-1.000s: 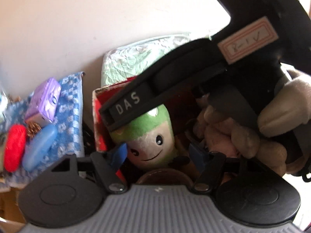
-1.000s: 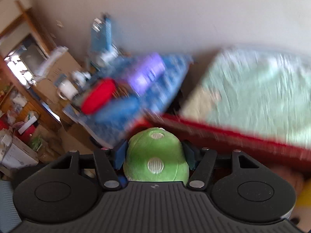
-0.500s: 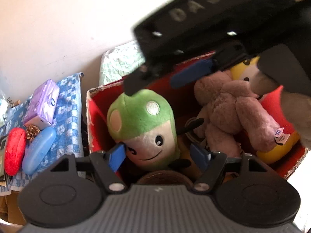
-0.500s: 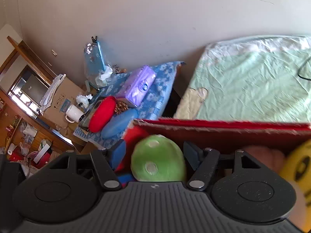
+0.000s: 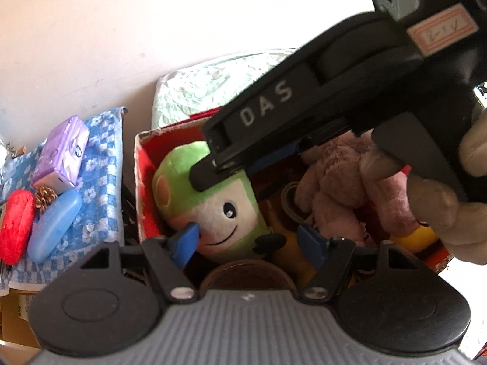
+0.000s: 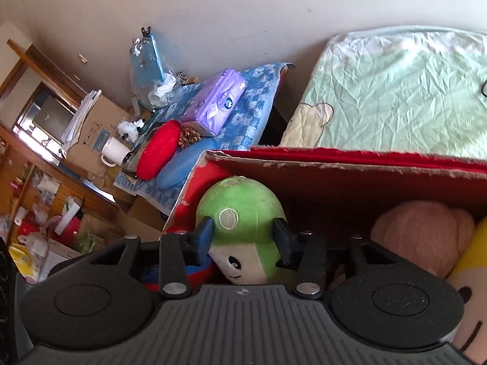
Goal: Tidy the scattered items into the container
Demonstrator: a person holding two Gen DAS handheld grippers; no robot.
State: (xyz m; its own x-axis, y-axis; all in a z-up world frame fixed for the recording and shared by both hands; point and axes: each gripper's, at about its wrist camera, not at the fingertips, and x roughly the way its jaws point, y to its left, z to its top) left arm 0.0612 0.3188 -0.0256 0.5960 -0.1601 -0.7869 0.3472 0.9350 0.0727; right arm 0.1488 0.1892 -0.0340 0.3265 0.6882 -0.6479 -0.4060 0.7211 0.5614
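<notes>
A red cardboard box [image 6: 334, 164] holds a green mushroom plush [image 6: 243, 200], a pink plush [image 6: 420, 237] and a yellow plush [image 6: 474, 273]. My right gripper [image 6: 243, 235] reaches into the box. Its jaws are closing and the blue pads press both sides of the green cap. From the left wrist view its black body crosses above the box [image 5: 143, 182], one finger [image 5: 204, 179] resting on the plush [image 5: 213, 213], a hand behind it. My left gripper [image 5: 248, 243] hovers open over the box's near side with nothing gripped. The pink plush [image 5: 350, 182] lies to the right.
Left of the box, a blue chequered cloth [image 6: 249, 106] carries a purple tissue pack [image 6: 216, 103], a red case [image 6: 158, 149], a blue case [image 6: 182, 164] and a pine cone [image 6: 188, 137]. A green-sheeted bed [image 6: 395, 91] lies behind the box. A white mug [image 6: 114, 152] and cartons stand far left.
Half a second ago the right gripper hung wider above the plush. It has since come down and narrowed onto the green cap, and the plush now leans. The left gripper stayed put.
</notes>
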